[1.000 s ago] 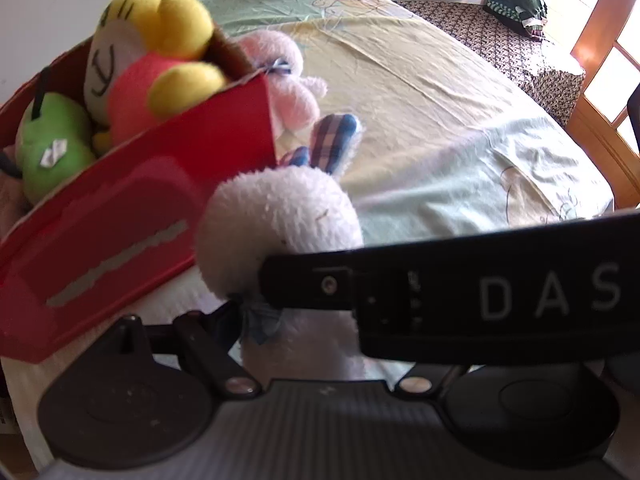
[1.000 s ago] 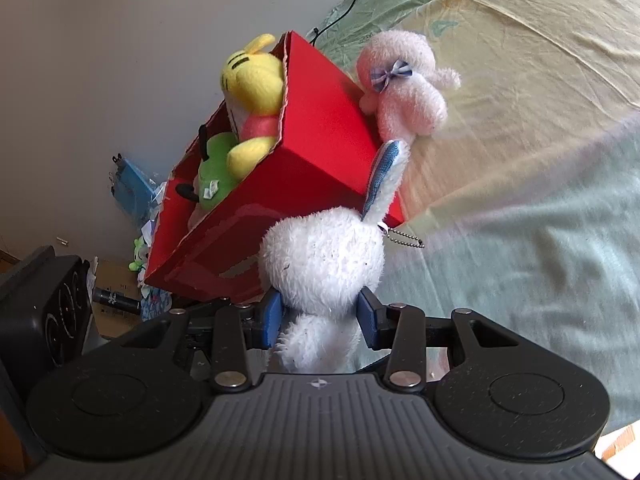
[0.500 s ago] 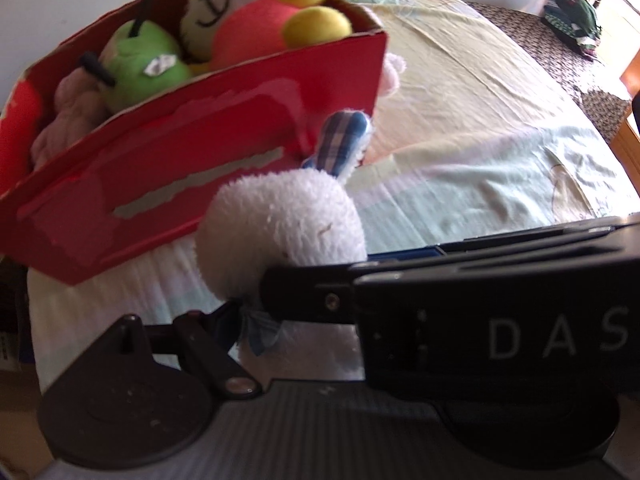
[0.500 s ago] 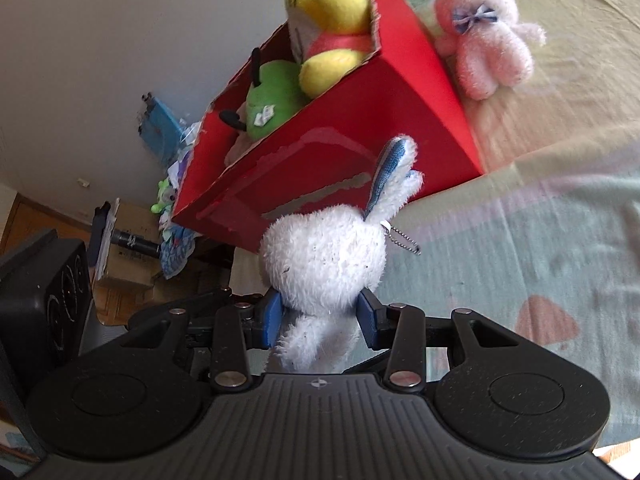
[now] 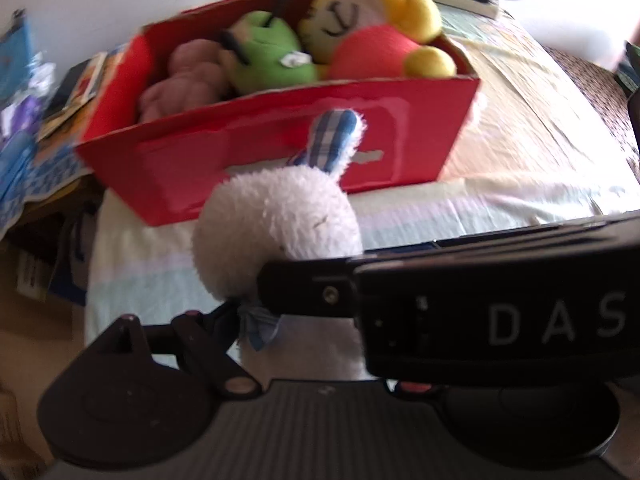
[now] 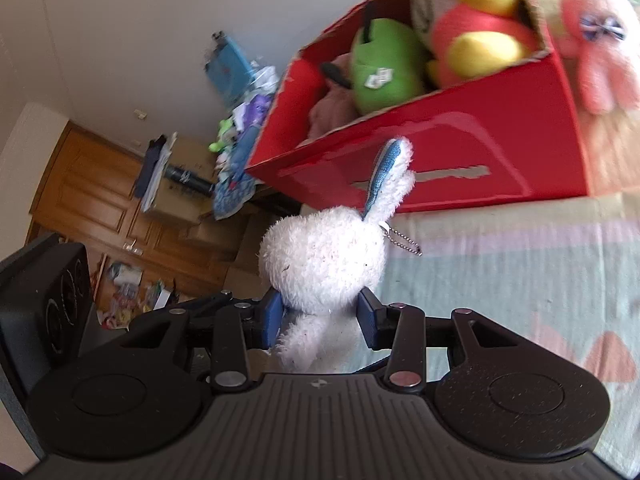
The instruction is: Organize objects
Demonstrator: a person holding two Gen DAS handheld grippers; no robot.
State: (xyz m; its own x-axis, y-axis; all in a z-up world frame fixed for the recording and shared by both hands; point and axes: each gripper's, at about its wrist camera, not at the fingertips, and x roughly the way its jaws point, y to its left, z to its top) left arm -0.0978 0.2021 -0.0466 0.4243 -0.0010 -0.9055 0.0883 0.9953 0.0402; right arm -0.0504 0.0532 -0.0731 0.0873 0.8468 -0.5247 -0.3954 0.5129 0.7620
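Bedsheet (image 6: 500, 280) in pale green and yellow covers the bed; wooden cabinets (image 6: 100, 184) and clutter lie left. Right claw (image 6: 320, 320) pinches the white plush rabbit (image 6: 324, 260) before the red box (image 6: 460, 152) of plush toys. Left claw state cannot be told: the right one crosses it.

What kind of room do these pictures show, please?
Probably a bedroom or playroom in a home. A patterned bedsheet covers what looks like a bed, a red cardboard box on it holds plush toys, and wooden cabinet doors stand behind household clutter.
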